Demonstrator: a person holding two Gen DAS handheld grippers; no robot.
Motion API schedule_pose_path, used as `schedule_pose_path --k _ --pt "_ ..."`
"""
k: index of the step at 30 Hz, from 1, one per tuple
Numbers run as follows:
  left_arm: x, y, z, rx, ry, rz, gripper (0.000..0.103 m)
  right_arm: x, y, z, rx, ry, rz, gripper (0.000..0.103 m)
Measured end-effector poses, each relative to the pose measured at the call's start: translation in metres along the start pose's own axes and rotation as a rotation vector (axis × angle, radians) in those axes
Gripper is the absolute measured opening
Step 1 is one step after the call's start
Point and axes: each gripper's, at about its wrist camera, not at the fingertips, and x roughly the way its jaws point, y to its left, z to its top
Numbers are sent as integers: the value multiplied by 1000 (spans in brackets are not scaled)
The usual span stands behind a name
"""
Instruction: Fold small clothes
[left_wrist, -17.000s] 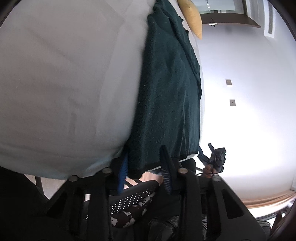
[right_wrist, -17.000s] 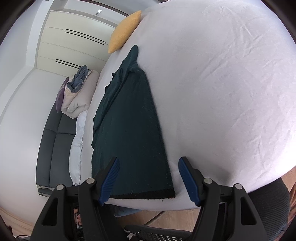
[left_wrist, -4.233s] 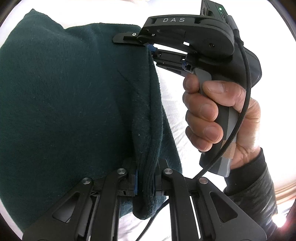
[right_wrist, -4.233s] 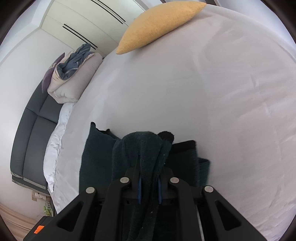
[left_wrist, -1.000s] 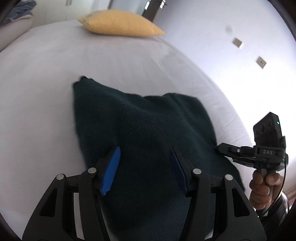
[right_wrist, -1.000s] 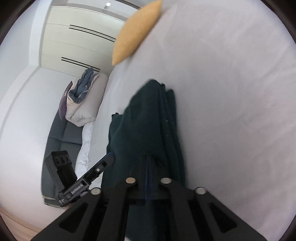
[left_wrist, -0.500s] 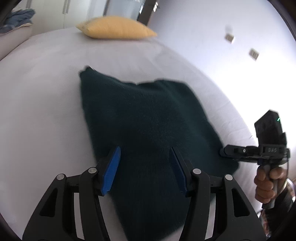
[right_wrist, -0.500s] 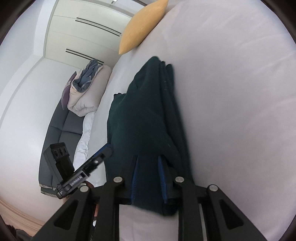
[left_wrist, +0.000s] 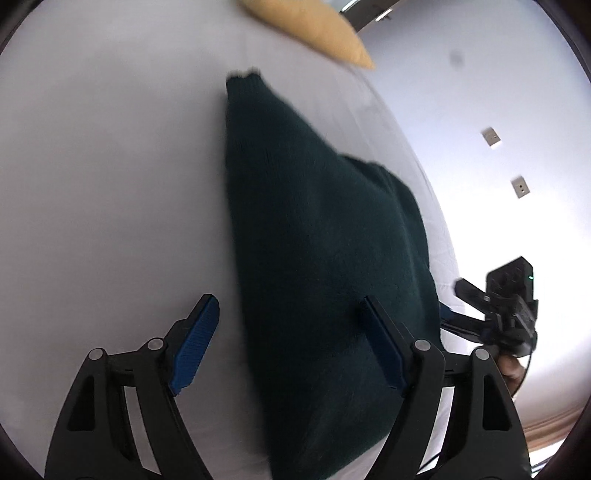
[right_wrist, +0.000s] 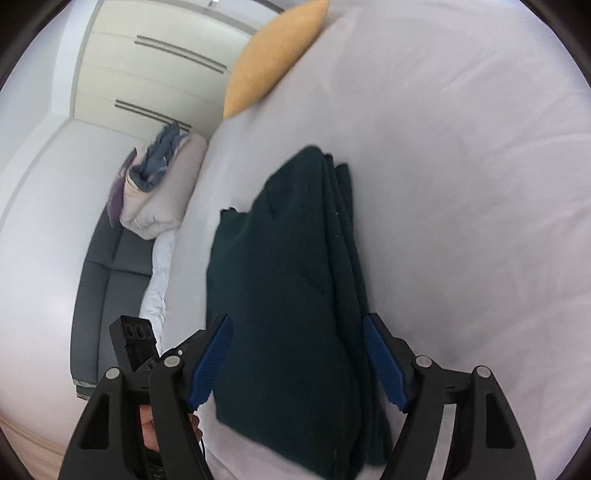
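Observation:
A dark green knit garment (left_wrist: 317, 258) lies folded in several layers on the white bed (left_wrist: 110, 184), near its front edge. My left gripper (left_wrist: 291, 347) is open and empty, its jaws spread just above the garment's near end. In the right wrist view the same garment (right_wrist: 291, 295) shows stacked fold edges along its right side. My right gripper (right_wrist: 295, 362) is open and empty, its jaws either side of the garment's near end. The right gripper also shows in the left wrist view (left_wrist: 498, 306), off the bed's right edge.
A yellow pillow (right_wrist: 273, 55) lies at the far end of the bed (right_wrist: 461, 184). A dark grey sofa (right_wrist: 107, 280) with piled bedding (right_wrist: 159, 192) stands left of the bed. A white wall with sockets (left_wrist: 521, 186) is on the right.
My right gripper has opened and let go of the garment, which now lies flat. Both grippers have drawn back toward the bed's front edge. The left jaws have spread wider.

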Motion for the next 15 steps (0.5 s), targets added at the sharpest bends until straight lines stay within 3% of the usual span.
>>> schedule_pose_path --k 6,9,13,15 --pt "30 -14 13 -8 36 -6 77 28 1 9 -33 44 -55 71" --pt "41 -21 19 -1 60 2 68 32 1 12 -50 66 -57 69" --pt "41 -24 23 -3 66 8 58 33 -6 17 -22 83 -50 42" --pt "42 -28 27 9 64 23 52 35 0 14 -51 76 -86 38"
